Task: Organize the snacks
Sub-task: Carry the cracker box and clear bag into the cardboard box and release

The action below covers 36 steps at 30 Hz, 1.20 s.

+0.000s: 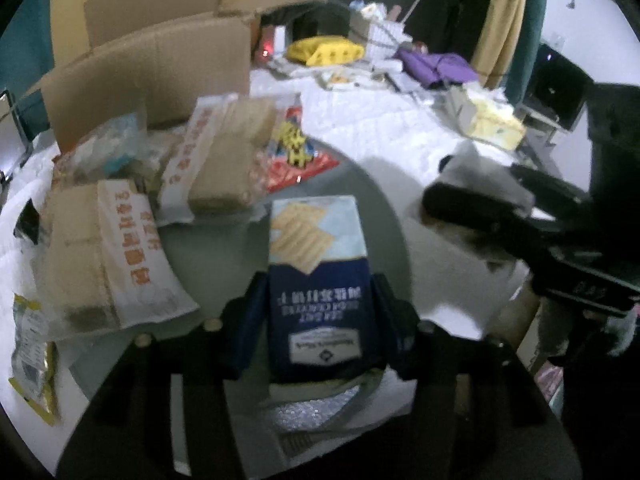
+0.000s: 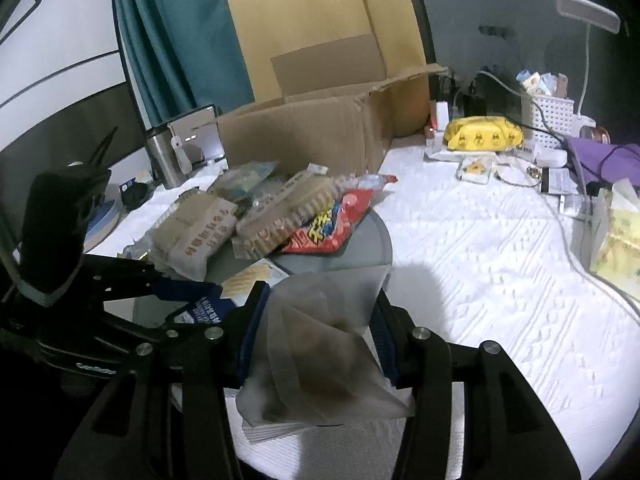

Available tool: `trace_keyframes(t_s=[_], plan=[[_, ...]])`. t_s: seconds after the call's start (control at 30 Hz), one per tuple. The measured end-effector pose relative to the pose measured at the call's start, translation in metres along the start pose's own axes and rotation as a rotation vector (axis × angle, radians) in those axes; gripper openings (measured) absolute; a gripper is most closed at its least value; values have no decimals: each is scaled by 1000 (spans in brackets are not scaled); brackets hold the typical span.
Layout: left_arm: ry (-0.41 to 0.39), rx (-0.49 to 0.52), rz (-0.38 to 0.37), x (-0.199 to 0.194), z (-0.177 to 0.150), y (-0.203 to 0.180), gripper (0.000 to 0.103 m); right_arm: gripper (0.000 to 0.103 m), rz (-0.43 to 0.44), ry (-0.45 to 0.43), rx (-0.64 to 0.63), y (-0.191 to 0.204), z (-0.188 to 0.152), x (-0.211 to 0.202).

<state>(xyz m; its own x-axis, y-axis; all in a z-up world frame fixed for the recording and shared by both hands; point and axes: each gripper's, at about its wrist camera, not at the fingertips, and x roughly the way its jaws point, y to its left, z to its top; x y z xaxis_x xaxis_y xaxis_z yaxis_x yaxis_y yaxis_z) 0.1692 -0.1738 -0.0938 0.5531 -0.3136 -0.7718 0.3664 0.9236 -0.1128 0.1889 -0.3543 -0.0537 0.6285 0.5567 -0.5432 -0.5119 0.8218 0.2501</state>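
My left gripper [image 1: 318,308] is shut on a blue and pale cracker pack [image 1: 316,240], which stands upright between its fingers over a round grey tray [image 1: 384,216]. In the right wrist view, my right gripper [image 2: 316,312] is shut on a translucent white snack bag [image 2: 320,360] with brown pieces inside. The cracker pack [image 2: 248,280] shows just left of it. A pile of snacks lies at the tray's far left: two wafer packs [image 1: 224,160] [image 1: 104,248] and a red bag [image 1: 296,156]. Behind them stands an open cardboard box [image 1: 160,68].
A white quilted cover [image 2: 480,248] spreads to the right. At the back are a yellow package [image 2: 480,132], a white basket [image 2: 552,116], a desk lamp [image 2: 588,12] and purple cloth [image 2: 600,160]. A tissue box [image 2: 616,240] and a cable lie at the right edge.
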Motion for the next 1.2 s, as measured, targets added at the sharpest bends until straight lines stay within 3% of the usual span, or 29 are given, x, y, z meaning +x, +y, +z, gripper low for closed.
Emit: trace_keyframes(t_s=[0.47, 1.2], plan=[[-118, -20, -42, -43, 23, 23, 52, 51, -31, -63, -48, 23, 39, -6], [-243, -107, 8, -73, 64, 122, 52, 51, -58, -72, -135, 62, 119, 49]])
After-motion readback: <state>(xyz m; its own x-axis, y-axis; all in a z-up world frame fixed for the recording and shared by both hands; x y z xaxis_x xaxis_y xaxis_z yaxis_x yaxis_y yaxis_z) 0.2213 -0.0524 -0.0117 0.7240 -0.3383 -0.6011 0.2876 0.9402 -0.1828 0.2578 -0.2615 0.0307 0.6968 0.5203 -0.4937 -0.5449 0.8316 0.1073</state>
